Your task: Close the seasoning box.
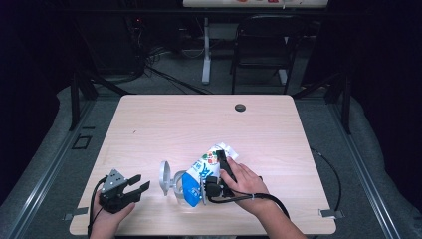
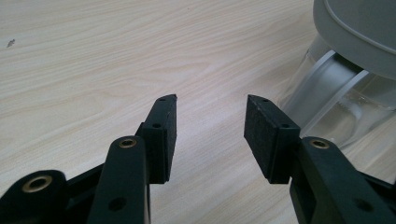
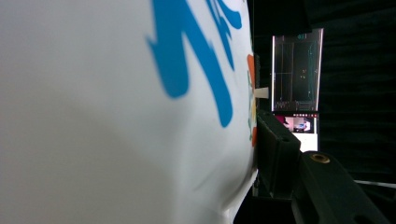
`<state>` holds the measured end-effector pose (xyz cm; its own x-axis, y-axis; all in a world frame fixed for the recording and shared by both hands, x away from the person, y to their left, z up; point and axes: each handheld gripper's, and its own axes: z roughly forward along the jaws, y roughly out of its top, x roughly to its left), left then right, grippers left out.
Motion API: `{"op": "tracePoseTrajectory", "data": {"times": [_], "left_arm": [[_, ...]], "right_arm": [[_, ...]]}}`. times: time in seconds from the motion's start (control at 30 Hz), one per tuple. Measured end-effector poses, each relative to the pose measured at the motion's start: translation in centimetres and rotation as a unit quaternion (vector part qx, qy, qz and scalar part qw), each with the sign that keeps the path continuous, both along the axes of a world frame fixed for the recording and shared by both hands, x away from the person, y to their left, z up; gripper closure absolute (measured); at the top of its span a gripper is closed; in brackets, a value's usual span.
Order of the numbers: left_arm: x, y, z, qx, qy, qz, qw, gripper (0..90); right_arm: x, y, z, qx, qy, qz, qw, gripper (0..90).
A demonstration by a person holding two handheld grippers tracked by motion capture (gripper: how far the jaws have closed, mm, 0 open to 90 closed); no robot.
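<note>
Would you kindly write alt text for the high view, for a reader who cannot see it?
On a light wooden table, the right gripper clamps a white-and-blue printed pouch tipped over a clear plastic jar with its grey lid open. The left gripper waits open nearby.

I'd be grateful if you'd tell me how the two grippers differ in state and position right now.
The left gripper has its jaws apart with nothing between them, while the right gripper is shut on the blue-and-white bag. The left gripper rests near the table's front left edge, beside the clear jar; the right gripper sits farther right, against the bag. Both are black and hand-held.
</note>
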<state>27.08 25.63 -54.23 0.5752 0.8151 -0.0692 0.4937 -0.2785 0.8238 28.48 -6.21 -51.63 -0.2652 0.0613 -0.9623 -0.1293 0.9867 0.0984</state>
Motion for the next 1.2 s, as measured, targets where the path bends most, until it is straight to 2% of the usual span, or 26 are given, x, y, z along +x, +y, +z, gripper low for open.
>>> {"op": "tracePoseTrajectory", "data": {"times": [0.37, 0.6, 0.7, 1.2], "left_arm": [[0.01, 0.0, -0.01, 0.0, 0.0, 0.0, 1.0, 54.6], [0.0, 0.01, 0.0, 0.0, 0.0, 0.001, 1.0, 54.6], [0.0, -0.01, 0.01, 0.0, 0.0, 0.001, 1.0, 54.6], [-0.01, 0.02, 0.04, 0.0, -0.002, 0.001, 1.0, 54.6]], "right_arm": [[0.02, 0.07, 0.03, -0.002, -0.002, 0.002, 1.0, 55.8], [-0.12, 0.19, 0.19, -0.018, -0.007, -0.005, 0.9998, 56.0], [-0.01, 0.17, 0.03, -0.009, -0.007, 0.002, 0.9999, 56.0], [0.02, 0.32, 0.15, -0.017, -0.012, 0.004, 0.9998, 56.6]]}}
